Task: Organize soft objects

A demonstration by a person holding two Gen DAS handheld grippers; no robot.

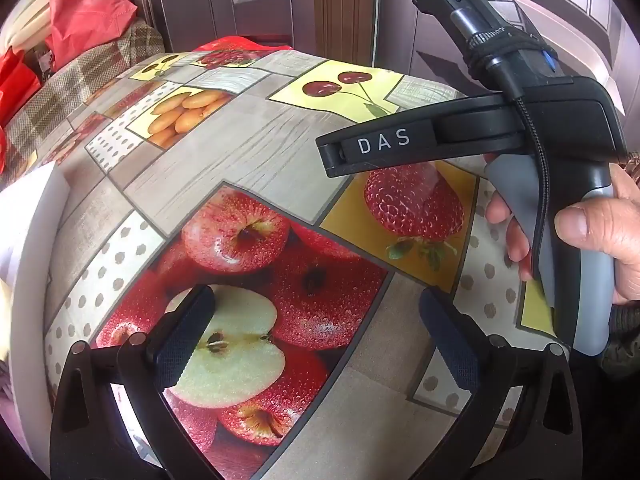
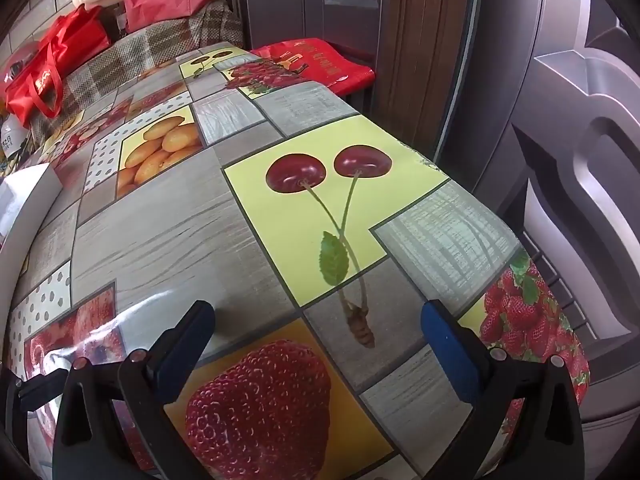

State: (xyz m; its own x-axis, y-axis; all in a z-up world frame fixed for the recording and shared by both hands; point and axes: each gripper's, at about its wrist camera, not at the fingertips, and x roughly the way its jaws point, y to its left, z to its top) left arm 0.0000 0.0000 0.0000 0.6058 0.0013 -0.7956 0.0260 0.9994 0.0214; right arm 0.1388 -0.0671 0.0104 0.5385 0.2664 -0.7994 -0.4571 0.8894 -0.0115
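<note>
Left gripper (image 1: 316,336) and right gripper (image 2: 318,344) gape empty over the tablecloth (image 2: 168,216); red bag (image 2: 52,68) beyond.

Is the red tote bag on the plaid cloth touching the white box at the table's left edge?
Apart. The right wrist view shows printed tablecloth between the red tote bag and the white box.

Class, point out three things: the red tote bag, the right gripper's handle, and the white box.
red tote bag (image 2: 52,76): right wrist view, its front panel.
right gripper's handle (image 1: 576,276): left wrist view, grey grip.
white box (image 2: 28,196): right wrist view, its top.
</note>
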